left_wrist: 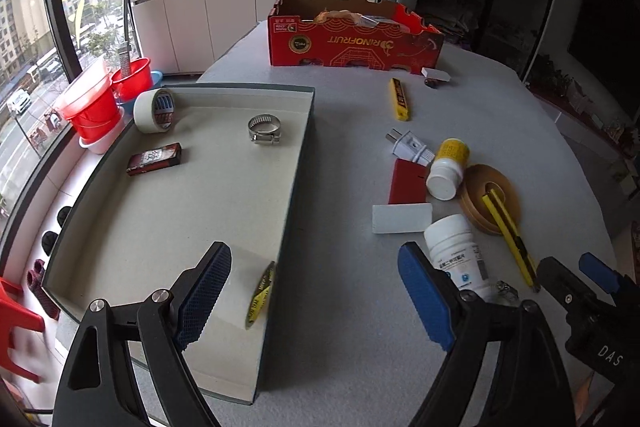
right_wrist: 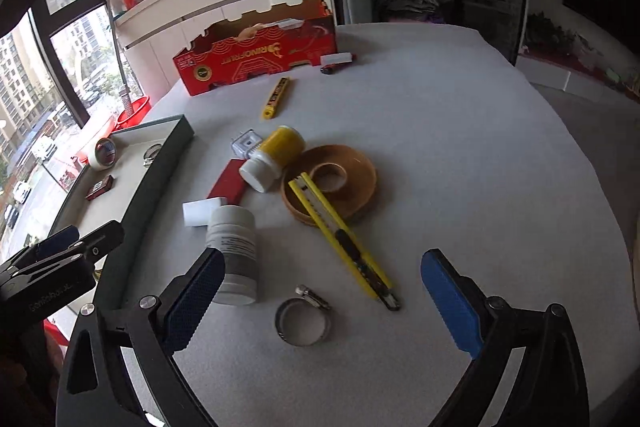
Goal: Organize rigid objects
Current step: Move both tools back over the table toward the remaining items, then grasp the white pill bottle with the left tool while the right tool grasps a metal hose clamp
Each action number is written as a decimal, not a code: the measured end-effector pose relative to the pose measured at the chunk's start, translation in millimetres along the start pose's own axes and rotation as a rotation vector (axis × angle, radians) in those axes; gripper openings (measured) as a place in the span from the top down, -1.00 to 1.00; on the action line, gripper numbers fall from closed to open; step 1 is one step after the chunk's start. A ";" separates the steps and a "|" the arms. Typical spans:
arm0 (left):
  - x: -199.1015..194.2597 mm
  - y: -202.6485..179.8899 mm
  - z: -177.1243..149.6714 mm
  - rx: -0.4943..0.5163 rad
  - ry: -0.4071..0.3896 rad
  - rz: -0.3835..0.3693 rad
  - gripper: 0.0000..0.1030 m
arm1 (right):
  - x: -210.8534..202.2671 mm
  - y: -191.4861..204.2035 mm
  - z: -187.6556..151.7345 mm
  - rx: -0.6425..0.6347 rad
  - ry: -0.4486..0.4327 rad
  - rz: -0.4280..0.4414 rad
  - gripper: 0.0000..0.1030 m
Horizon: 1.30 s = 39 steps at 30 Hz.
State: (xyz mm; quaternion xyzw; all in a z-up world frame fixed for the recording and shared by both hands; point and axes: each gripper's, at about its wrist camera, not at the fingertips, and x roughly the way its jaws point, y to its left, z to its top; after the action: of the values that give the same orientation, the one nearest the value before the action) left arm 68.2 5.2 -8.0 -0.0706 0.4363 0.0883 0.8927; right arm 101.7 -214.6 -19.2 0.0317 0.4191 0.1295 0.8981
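Holding nothing, your left gripper is spread wide, straddling the near right wall of the grey tray, where a yellow-labelled piece leans between its fingers. Your right gripper is just as wide and empty, with a metal hose clamp lying on the table between its fingers and a white pill bottle against the left one. Ahead of it a yellow utility knife rests across a brown tape roll.

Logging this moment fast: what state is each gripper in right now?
Left gripper: open, holding nothing.
Right gripper: open, holding nothing, above the hose clamp.
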 end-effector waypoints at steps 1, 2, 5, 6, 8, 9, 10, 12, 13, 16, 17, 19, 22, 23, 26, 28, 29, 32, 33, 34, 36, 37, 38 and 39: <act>4.0 -11.8 -1.4 0.012 0.016 -0.014 -0.71 | -0.3 -13.0 -4.3 0.033 0.006 -0.018 -0.92; 8.7 -22.2 -2.7 0.020 0.033 -0.026 -0.71 | -0.4 -24.4 -8.7 0.061 0.017 -0.031 -0.92; 23.2 -47.0 -3.3 0.025 0.072 -0.054 -0.71 | 2.0 -51.0 -19.6 0.131 0.057 -0.054 -0.92; 27.0 -53.9 -3.7 0.027 0.081 -0.061 -0.71 | 1.5 -57.5 -22.2 0.148 0.062 -0.055 -0.92; 32.8 -62.4 -2.2 0.021 0.086 -0.079 -0.71 | -1.3 -65.4 -26.2 0.167 0.062 -0.065 -0.92; 36.7 -66.3 -0.1 0.019 0.093 -0.078 -0.71 | -2.3 -68.4 -26.7 0.172 0.060 -0.067 -0.92; 40.9 -69.9 1.8 0.021 0.101 -0.076 -0.71 | -2.8 -68.6 -27.8 0.174 0.058 -0.066 -0.92; 48.3 -75.7 2.7 0.022 0.117 -0.085 -0.72 | -2.8 -68.4 -28.1 0.169 0.057 -0.059 -0.92; 52.4 -77.6 2.6 0.022 0.127 -0.082 -0.72 | -1.5 -66.3 -28.7 0.159 0.058 -0.052 -0.92; 66.5 -79.5 1.3 0.020 0.170 -0.065 -0.71 | 0.4 -53.6 -30.2 0.106 0.054 -0.034 -0.92; 72.8 -79.6 0.0 0.018 0.201 -0.062 -0.71 | 1.1 -48.1 -31.0 0.081 0.052 -0.032 -0.92; 76.2 -86.7 -1.0 0.077 0.197 -0.021 -0.72 | 2.9 -38.6 -34.5 0.038 0.056 -0.027 -0.92; 77.1 -87.2 -0.8 0.098 0.188 -0.021 -0.75 | 4.9 -27.8 -39.8 -0.003 0.062 -0.004 -0.92; 77.2 -85.6 -0.7 0.101 0.185 -0.018 -0.75 | 4.9 -24.0 -41.2 -0.017 0.060 0.009 -0.92; 73.3 -79.0 -2.3 0.103 0.151 -0.022 -0.47 | 6.5 -10.2 -43.4 -0.071 0.056 0.028 -0.92; 69.8 -75.9 -1.9 0.116 0.133 -0.036 -0.08 | 10.1 -0.2 -44.3 -0.111 0.064 0.041 -0.92; 69.0 -74.4 -1.5 0.123 0.132 -0.039 0.07 | 12.0 4.1 -45.1 -0.125 0.068 0.047 -0.92; 64.9 -65.2 -2.9 0.121 0.133 -0.060 0.12 | 18.8 18.0 -47.7 -0.170 0.092 0.072 -0.92; 63.8 -62.0 -3.9 0.118 0.134 -0.058 0.12 | 21.3 22.8 -48.8 -0.189 0.099 0.076 -0.92; 61.7 -58.2 -5.7 0.114 0.133 -0.056 0.12 | 24.0 27.1 -49.5 -0.205 0.106 0.079 -0.89; 56.8 -50.7 -10.8 0.106 0.133 -0.052 0.12 | 28.9 34.5 -49.0 -0.233 0.106 0.065 -0.84; 54.2 -47.4 -13.9 0.105 0.131 -0.050 0.12 | 30.7 37.8 -47.8 -0.246 0.105 0.057 -0.80; 51.5 -44.4 -17.4 0.106 0.130 -0.045 0.12 | 33.1 40.2 -45.5 -0.253 0.103 0.054 -0.73; 48.2 -41.3 -21.6 0.107 0.129 -0.037 0.12 | 35.8 41.9 -42.2 -0.258 0.099 0.050 -0.67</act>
State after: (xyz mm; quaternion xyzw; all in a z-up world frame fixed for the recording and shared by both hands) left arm 89.8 -34.8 -57.3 -0.0366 0.4955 0.0434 0.8668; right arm 83.0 -167.1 -66.3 -0.0799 0.4418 0.2058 0.8695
